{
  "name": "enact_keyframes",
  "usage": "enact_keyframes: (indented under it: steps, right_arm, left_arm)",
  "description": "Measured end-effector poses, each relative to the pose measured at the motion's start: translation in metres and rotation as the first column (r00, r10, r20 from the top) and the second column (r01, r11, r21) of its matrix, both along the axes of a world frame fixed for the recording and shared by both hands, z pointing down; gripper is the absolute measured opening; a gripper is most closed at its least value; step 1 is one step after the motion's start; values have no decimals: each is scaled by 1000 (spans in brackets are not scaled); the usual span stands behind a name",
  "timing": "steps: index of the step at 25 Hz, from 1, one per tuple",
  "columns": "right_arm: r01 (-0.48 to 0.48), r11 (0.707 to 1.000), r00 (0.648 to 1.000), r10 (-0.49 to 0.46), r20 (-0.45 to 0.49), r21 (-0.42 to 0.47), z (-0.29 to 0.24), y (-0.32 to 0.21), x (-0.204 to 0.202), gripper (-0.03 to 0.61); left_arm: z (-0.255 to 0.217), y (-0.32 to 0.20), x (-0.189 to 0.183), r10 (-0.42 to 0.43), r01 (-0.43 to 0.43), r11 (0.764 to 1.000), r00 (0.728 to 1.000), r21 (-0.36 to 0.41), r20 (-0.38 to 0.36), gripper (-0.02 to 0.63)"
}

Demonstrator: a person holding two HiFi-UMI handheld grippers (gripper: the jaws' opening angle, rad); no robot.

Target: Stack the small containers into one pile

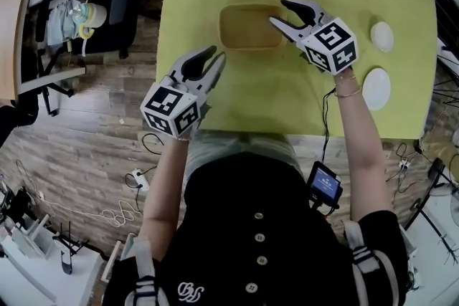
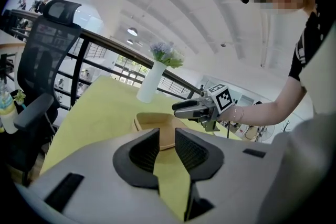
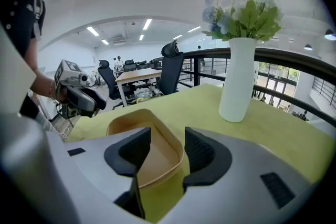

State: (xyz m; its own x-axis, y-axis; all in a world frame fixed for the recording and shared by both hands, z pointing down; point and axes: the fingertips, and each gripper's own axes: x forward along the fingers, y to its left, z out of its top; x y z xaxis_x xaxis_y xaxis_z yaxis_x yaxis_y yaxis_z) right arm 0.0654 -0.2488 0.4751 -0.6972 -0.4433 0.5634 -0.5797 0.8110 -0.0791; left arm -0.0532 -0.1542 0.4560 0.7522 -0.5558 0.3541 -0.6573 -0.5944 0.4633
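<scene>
1. The tan container (image 1: 251, 26) sits mid-tabletop (image 1: 287, 100), near the far edge.
2. The right gripper (image 1: 278, 12) has its jaws wide, straddling the container's near wall without pressing on it.
3. The left gripper (image 1: 217, 54) hovers at the tabletop's front-left, well apart from the container, jaws partly open and empty.

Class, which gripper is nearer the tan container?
Right. The right gripper has its open jaws astride the rim of the container. The left gripper hovers apart from it, empty, over the near edge of the table.
</scene>
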Motion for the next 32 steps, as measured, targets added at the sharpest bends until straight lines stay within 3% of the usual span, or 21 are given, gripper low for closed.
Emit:
enact_keyframes:
  steps: [8,14,20,23,26,32]
  right_arm:
    - [-73,996,997,71,43,44,-35,31,9,196]
    - [-101,993,993,97,71,61,-62,30,36,146]
    - [-117,989,992,112,63,95,-95,82,23,57]
    - [-126,987,991,120,62,104,-105,88,26,12]
    - [-131,986,991,127,49,107,-111,96,27,12]
    - [-194,966,981,191,36,170,-119,107,25,12]
  left_arm:
    - [-17,0,9,82,-83,995,997,59,5,97]
    - [-18,-17,33,132,-133,989,991,65,14,96]
    - [-42,10,31,183,-182,977,983,108,2,92]
    - [-54,7,39,208,-205,968,978,143,-2,65]
    - [-65,9,49,245,-242,952,969,186,6,11]
    - [-80,12,66,288,-289,930,957,229,35,11]
